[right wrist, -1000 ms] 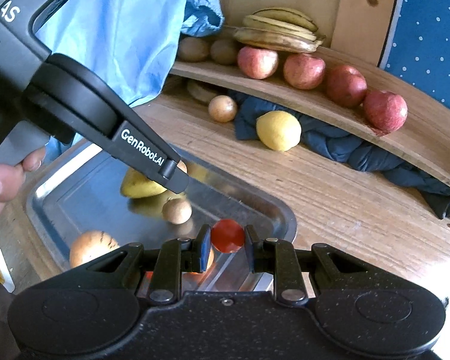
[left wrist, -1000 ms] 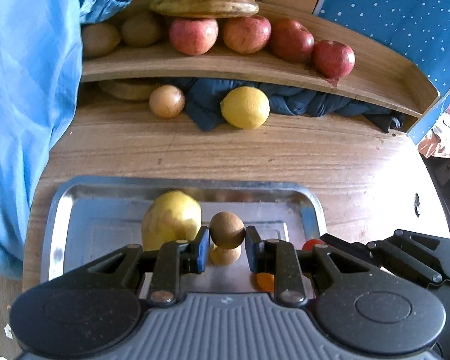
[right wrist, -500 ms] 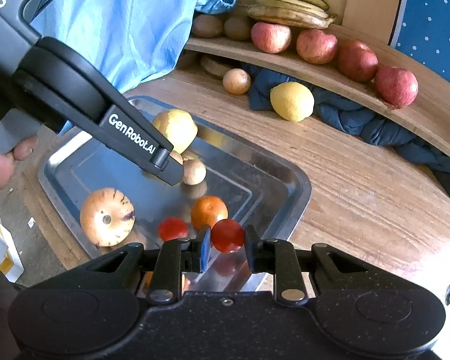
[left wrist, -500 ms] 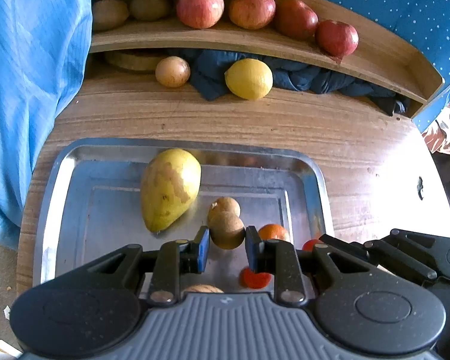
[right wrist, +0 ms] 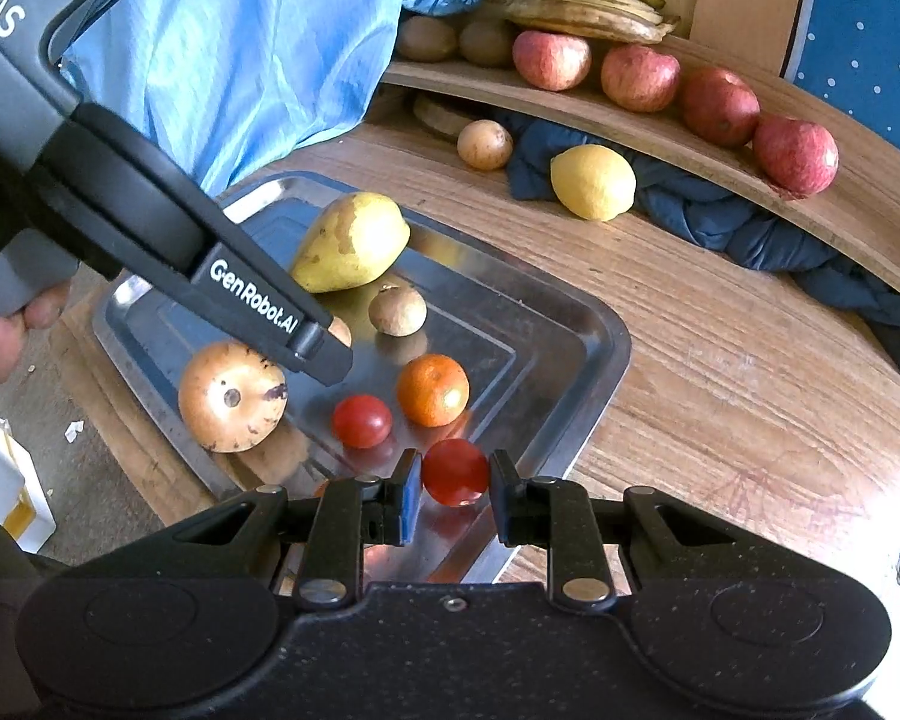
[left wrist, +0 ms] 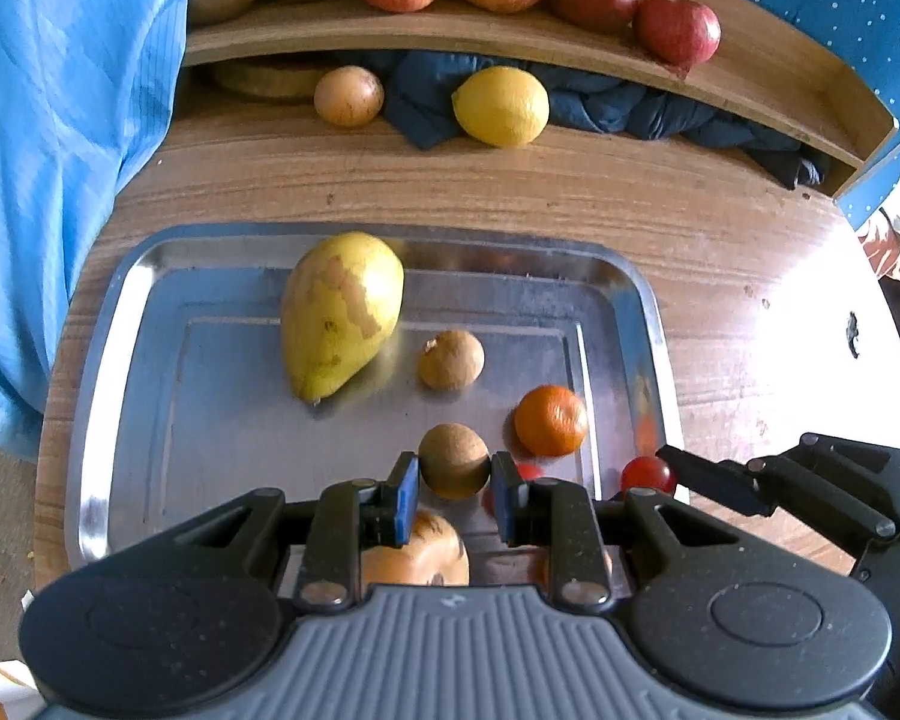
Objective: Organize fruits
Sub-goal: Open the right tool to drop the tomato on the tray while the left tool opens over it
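The left gripper [left wrist: 453,480] is pinching a small round brown fruit [left wrist: 453,461] between its blue-padded fingers [left wrist: 406,498], holding it above the near part of a rectangular stainless-steel tray [left wrist: 114,324]. The right gripper [right wrist: 453,489] is clasping a small red cherry tomato [right wrist: 455,471] between its fingers, above the tray's near right edge. Lying in the tray are a large yellow-green pear [left wrist: 339,312], a second small brown fruit [left wrist: 450,359] just beside it, a small orange mandarin [left wrist: 551,420], a second red cherry tomato [right wrist: 361,420] and a large tan round fruit with dark spots [right wrist: 231,396]. The tray is resting on a round wooden table [left wrist: 570,192]. Farther back, a yellow lemon [left wrist: 501,106] is lying against a crumpled dark blue cloth [left wrist: 660,114], with a tan round fruit [left wrist: 348,95] near it. A curved wooden shelf [right wrist: 660,132] is carrying four red apples [right wrist: 639,77], brown kiwis [right wrist: 444,39] and yellowish bananas [right wrist: 588,3].
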`<state>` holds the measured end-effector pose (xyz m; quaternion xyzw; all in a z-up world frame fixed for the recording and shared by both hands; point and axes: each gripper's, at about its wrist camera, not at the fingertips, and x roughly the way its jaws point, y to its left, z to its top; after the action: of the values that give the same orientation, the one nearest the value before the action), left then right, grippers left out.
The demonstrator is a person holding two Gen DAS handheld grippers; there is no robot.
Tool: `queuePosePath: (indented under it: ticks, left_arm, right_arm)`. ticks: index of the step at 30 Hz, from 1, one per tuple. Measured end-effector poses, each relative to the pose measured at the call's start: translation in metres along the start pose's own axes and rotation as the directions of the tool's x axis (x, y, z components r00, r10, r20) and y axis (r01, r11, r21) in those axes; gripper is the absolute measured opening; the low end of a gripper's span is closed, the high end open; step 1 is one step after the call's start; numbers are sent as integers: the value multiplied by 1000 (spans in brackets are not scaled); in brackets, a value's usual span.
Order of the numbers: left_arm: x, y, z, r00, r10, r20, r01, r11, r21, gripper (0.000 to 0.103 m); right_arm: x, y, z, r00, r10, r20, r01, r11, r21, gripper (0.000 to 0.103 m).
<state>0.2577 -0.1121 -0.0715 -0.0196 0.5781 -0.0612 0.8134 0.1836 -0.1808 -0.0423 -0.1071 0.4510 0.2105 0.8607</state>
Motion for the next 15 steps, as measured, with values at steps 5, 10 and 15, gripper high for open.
queuePosePath:
  ticks: [5,10,15]
  left_arm:
    - [-4,0,-2,1000,7,11,-7,1000,-1,28]
    - [-9,-3,-4,1000,9,28,-9,1000,-1,28]
    - [-14,-6,-6,999,11,46,-11,1000,-4,32]
  right_arm:
    - [-4,2,-2,1000,-4,3,4,1000,-5,26]
    - [-9,2,-4,1000,-13,8,13,1000,-3,31]
    - [-17,1,-7,999,-27,20,27,1000,3,47]
